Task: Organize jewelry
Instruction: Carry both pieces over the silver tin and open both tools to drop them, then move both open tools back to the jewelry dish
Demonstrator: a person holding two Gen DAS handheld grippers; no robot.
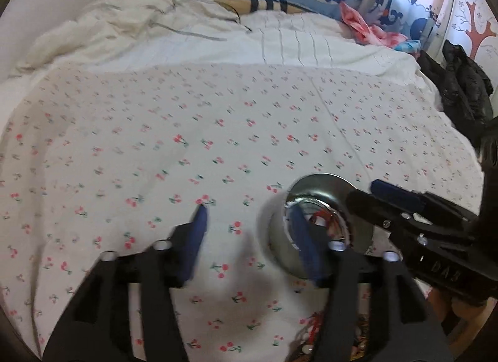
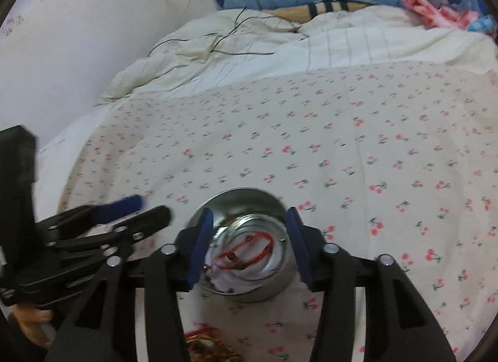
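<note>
Right gripper hangs directly over the round metal tin, its blue pads parted and clear of the rim, one at 9 o'clock and one at 3 o'clock of the opening, nothing pressed between them. Inside the tin a red cord bracelet lies on white padding, its loop stretched roughly from 8 o'clock to 2 o'clock, so it runs almost along the line between the two pads rather than across it.

In its own view the left gripper is also open and empty; one pad sits over the tin at about 8 o'clock of the rim, the other over the cherry-print bedsheet well to the side.

A heap of red and gold jewelry lies on the sheet at 6 o'clock of the tin, near the holder. By my reading, the right gripper is the better centred for any reach into the tin.
</note>
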